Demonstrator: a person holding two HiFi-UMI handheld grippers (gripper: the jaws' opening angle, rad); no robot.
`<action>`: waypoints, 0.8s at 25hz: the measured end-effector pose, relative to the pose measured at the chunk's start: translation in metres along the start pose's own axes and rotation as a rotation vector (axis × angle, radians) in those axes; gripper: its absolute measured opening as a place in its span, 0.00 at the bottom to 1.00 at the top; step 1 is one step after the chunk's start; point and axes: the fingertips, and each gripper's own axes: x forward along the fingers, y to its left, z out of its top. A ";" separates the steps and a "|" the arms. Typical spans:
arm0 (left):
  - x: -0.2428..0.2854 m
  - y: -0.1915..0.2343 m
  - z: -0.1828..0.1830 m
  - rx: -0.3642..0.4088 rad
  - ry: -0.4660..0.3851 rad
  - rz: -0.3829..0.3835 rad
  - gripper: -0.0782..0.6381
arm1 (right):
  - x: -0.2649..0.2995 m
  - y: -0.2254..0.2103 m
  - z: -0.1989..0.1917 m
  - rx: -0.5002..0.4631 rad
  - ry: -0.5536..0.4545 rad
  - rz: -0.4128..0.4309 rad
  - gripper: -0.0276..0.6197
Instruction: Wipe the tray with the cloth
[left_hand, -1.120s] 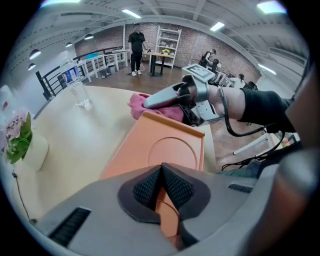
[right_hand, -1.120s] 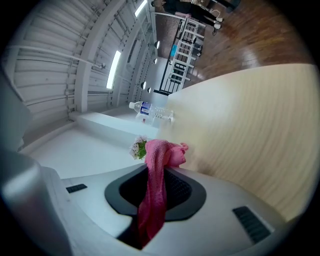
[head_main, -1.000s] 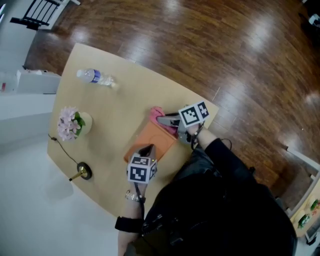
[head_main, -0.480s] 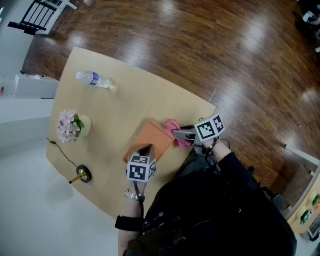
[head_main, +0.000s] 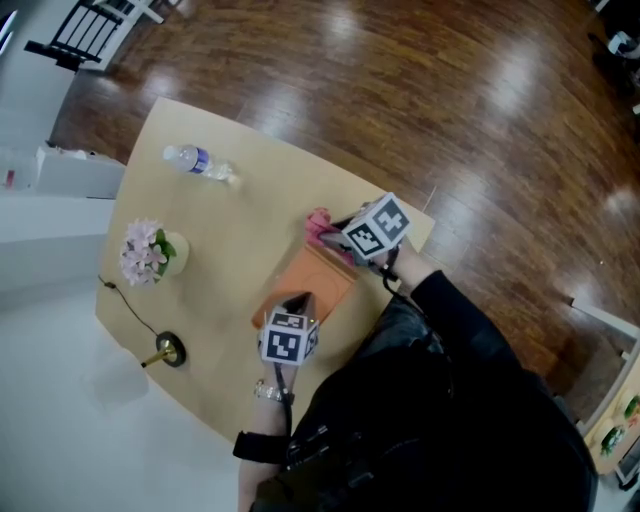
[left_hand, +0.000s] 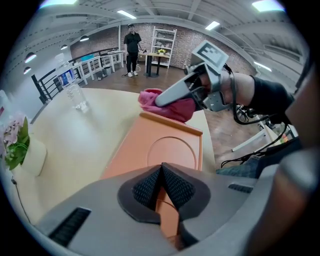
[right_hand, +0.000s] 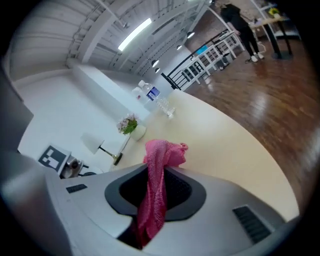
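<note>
- Status: our right claw (right_hand: 156, 192) is pinched narrow on the pink cloth (right_hand: 160, 170). A bunch of it sticks out past the tips and the rest hangs between the jaws.
- Our left claw (left_hand: 161, 186) is clamped on the near rim of the orange tray (left_hand: 167, 150), pinning it to the tabletop (head_main: 250, 215).
- The cloth sits at the tray's far rim, straight ahead of the left claw, at the right claw's tips.
- Progress, our read: the wipe is under way. The tray shows no dirt, so we can't tell how much is covered. The stretch between the cloth and the left claw looks left to do.
- Count: two claws, one tray, one cloth.
- Beyond and left of the left claw: one water bottle (head_main: 196, 160), one flower pot (head_main: 148, 250), one small lamp (head_main: 166, 350).
</note>
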 end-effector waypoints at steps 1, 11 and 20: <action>0.000 0.000 0.000 0.000 0.001 0.000 0.11 | 0.011 0.001 0.005 -0.027 0.025 -0.013 0.16; -0.001 0.000 0.002 -0.010 -0.002 -0.010 0.11 | 0.061 -0.002 0.016 0.041 0.088 0.013 0.16; -0.001 0.001 0.001 -0.018 -0.007 -0.021 0.11 | 0.042 -0.006 -0.002 0.240 -0.004 0.102 0.16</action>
